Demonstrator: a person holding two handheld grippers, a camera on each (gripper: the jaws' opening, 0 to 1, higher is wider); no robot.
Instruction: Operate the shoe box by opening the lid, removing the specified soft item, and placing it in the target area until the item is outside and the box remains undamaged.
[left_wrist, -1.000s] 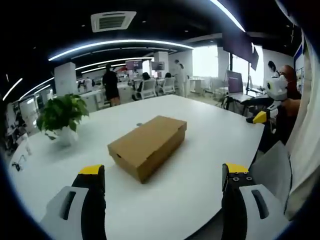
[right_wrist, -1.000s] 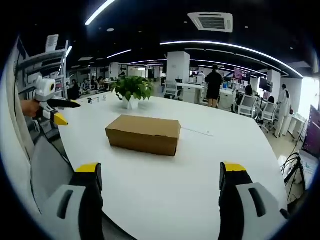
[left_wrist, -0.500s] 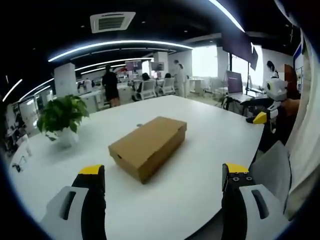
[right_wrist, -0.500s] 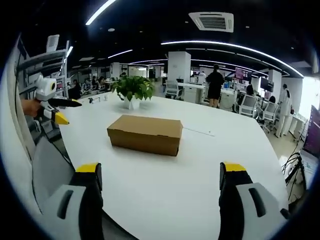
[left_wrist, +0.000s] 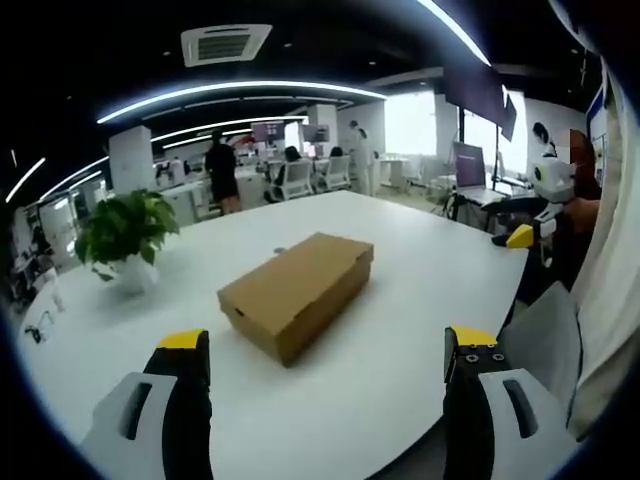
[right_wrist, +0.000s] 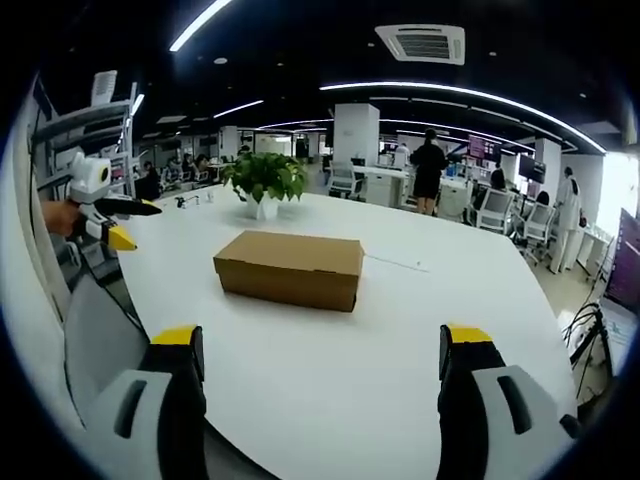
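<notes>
Sitting shut on white table (right_wrist: 330, 370), cardboard shoe box (right_wrist: 289, 269), contents hidden, both tongs (left_wrist: 325, 345) (right_wrist: 322, 345) spread, apart from it.

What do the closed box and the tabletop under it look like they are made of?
The shoe box looks like plain brown cardboard: matte, unprinted, with sharp folded edges. The table has a smooth white top with a soft sheen, probably laminate or painted board; the pictures leave that open.

I am seeing a plain brown cardboard shoe box (right_wrist: 290, 269) lying on the white counter (right_wrist: 400, 350), a green-leaved plant (left_wrist: 124, 226) in a white pot, and my black, yellow-tipped left tool (left_wrist: 330, 345) and right tool (right_wrist: 325, 342).
</notes>
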